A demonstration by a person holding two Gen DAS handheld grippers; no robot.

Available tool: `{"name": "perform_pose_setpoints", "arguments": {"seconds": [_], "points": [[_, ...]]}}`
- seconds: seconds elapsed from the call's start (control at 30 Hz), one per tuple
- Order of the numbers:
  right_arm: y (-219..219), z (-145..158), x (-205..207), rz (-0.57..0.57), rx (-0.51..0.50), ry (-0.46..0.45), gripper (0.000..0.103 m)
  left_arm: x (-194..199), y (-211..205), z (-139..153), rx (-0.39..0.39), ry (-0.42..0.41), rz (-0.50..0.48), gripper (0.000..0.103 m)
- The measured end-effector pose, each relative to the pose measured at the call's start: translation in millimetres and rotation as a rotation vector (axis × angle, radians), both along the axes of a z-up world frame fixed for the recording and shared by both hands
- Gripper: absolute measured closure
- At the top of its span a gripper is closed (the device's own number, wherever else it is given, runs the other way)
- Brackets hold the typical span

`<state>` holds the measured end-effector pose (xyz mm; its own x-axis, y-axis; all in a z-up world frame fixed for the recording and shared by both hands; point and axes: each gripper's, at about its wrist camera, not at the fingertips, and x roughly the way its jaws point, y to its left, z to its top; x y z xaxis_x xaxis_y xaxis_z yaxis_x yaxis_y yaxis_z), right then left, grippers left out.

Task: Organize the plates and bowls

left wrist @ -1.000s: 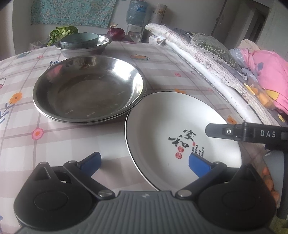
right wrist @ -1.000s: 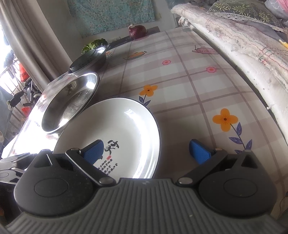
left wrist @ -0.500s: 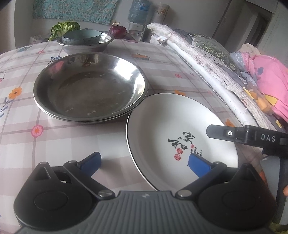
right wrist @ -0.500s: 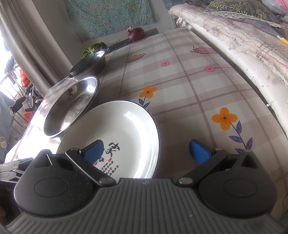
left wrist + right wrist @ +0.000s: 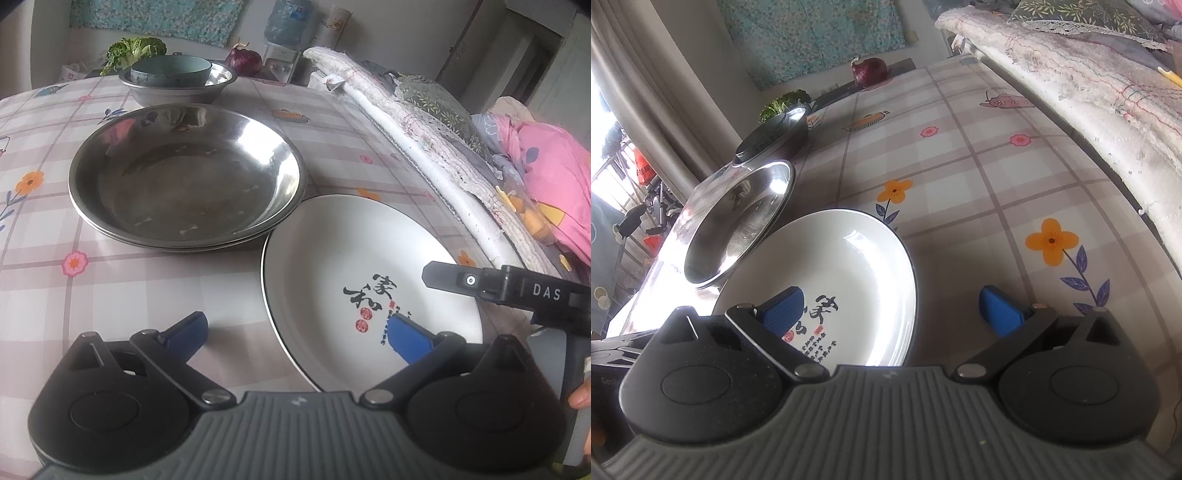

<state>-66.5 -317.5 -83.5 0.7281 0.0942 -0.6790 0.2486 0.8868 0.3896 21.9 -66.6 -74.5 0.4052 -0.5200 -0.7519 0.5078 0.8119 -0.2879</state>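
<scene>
So the white plate (image 5: 354,258) with the black calligraphy sits flat on the checked surface (image 5: 44,306), at about 4 o'clock from the steel plates (image 5: 184,173), its rim just about touching theirs. Those steel ones look like two nested together, which I'd guess is the pile the sorting is building. Further back at 12 o'clock a teal bowl (image 5: 171,70) sits inside a steel bowl (image 5: 177,86), so bowls seem to have their own spot.

Left hand-held gripper (image 5: 295,334) is spread wide, nothing in it, one blue pad over bare cloth and the other over the plate's near edge. Right hand-held gripper (image 5: 892,308) is just as wide and empty, straddling the plate's right rim. My read: both are lined up on the white plate because it's the odd one out, and a rim pinch is the only way to lift something that flat.
</scene>
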Motion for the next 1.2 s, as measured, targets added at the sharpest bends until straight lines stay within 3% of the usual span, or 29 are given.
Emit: {"name": "perform_pose_setpoints", "arguments": {"seconds": [0.2, 0.43, 0.73, 1.2], "points": [[0.4, 0.0, 0.4, 0.001, -0.003, 0.003, 0.001, -1.9, -4.0, 0.2, 0.027, -0.014, -0.007, 0.0], [0.4, 0.3, 0.4, 0.001, -0.005, 0.004, 0.001, -2.3, 1.2, -0.4, -0.015, -0.013, 0.02, 0.0], [0.6, 0.6, 0.5, 0.0, -0.004, 0.003, 0.001, -4.9, -3.7, -0.4, 0.016, -0.03, 0.011, 0.0], [0.4, 0.7, -0.1, -0.003, 0.001, -0.003, 0.001, -0.7, 0.7, -0.3, -0.016, -0.002, 0.029, 0.0]]}}
